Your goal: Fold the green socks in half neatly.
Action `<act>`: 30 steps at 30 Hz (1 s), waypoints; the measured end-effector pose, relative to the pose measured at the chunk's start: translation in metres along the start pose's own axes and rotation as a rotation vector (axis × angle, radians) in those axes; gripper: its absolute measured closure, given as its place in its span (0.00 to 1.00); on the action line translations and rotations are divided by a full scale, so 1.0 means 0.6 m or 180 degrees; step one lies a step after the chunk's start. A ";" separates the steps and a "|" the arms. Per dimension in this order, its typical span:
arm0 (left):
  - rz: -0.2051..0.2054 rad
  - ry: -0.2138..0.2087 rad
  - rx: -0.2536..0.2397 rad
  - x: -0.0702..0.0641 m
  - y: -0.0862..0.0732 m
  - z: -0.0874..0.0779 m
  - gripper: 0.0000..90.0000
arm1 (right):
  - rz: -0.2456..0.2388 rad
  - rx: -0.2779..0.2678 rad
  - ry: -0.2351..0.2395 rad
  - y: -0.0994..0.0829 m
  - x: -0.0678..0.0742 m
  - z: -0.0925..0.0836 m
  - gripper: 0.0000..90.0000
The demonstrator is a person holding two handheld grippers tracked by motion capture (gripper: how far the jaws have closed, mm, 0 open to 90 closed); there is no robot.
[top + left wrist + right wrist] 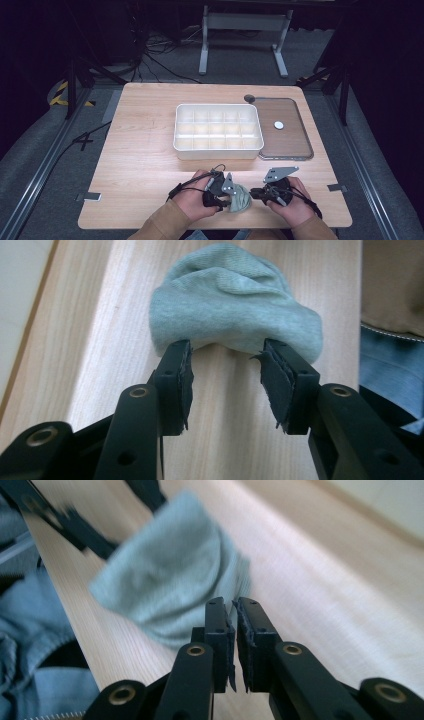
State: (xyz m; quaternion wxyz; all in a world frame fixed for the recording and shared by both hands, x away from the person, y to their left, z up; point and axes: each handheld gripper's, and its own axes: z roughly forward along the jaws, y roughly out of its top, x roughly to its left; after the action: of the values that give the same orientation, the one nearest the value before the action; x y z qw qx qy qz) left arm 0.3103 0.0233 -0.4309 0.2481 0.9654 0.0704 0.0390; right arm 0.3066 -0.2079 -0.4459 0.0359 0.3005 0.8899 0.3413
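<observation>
A pale green sock (240,198) lies bunched on the desk (145,165) — between both tools. The left hand-held gripper (225,365) stands apart at its edge; the right hand-held gripper (234,611) is pressed together — empty.

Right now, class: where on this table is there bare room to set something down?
Free: the wood left of the white divided box, and the table's near-left corner. Crowded: the front edge, where both grippers flank the folded cloth.

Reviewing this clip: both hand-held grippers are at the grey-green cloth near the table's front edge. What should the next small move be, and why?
Probably ease the left hand-held gripper forward and close it: its jaws stand open with the tips at the edge of the cloth, gripping nothing yet.
</observation>
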 end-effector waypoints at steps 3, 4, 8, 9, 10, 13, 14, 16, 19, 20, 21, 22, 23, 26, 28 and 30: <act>0.0031 -0.0043 -0.0061 -0.001 0.003 0.000 0.62 | -0.0090 0.0112 0.0105 -0.002 0.010 0.021 0.94; 0.0050 -0.0033 -0.0098 -0.002 0.004 0.001 0.62 | -0.0125 0.0111 0.0113 0.000 0.014 0.024 0.94; 0.0097 -0.0064 -0.0190 -0.003 0.006 0.006 0.61 | -0.0192 0.0117 0.0142 0.004 0.026 0.031 0.93; 0.0094 -0.0059 -0.0170 -0.003 0.007 0.006 0.60 | -0.0218 0.0131 0.0138 0.004 0.029 0.035 0.93; 0.0126 -0.0029 -0.0181 -0.003 0.009 0.008 0.60 | -0.0228 0.0127 0.0150 0.005 0.031 0.037 0.94; 0.0145 0.0015 -0.0177 -0.006 0.014 0.016 0.60 | -0.0272 0.0138 0.0147 0.007 0.039 0.044 0.94; 0.0145 0.0015 -0.0177 -0.006 0.014 0.016 0.59 | -0.0272 0.0138 0.0147 0.007 0.039 0.044 0.94; 0.0133 0.0062 -0.0152 -0.008 0.018 0.025 0.59 | -0.0265 0.0127 0.0148 0.006 0.039 0.049 0.94; 0.0100 0.0113 -0.0133 -0.009 0.021 0.028 0.58 | -0.0221 0.0120 0.0178 0.004 0.037 0.049 0.94; 0.0044 0.0079 -0.0139 -0.010 0.021 0.030 0.58 | -0.0204 0.0117 0.0191 0.004 0.036 0.050 0.93; 0.0024 0.0085 -0.0134 -0.011 0.021 0.031 0.59 | -0.0152 0.0166 0.0209 0.005 0.033 0.047 0.90; -0.0017 0.0095 -0.0117 -0.012 0.023 0.031 0.59 | -0.0143 0.0214 0.0212 0.006 0.031 0.043 0.86; -0.0029 0.0093 -0.0126 -0.012 0.025 0.033 0.60 | -0.0120 0.0272 0.0188 0.007 0.027 0.033 0.84; -0.0049 0.0088 -0.0104 -0.012 0.029 0.035 0.61 | 0.0017 0.0121 0.0073 0.010 0.017 0.008 0.82; -0.0066 0.0085 -0.0099 -0.013 0.031 0.035 0.61 | 0.0117 -0.0058 -0.0059 0.012 0.011 -0.007 0.76; -0.0094 0.0088 -0.0101 -0.013 0.031 0.036 0.61 | 0.0168 -0.0158 -0.0093 0.013 0.013 -0.003 0.71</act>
State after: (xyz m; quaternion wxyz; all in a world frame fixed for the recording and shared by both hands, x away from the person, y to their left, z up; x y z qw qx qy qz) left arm 0.3071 -0.0045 -0.4409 0.2629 0.9596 0.0874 0.0498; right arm 0.3039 -0.1999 -0.4385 0.0473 0.3277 0.8724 0.3597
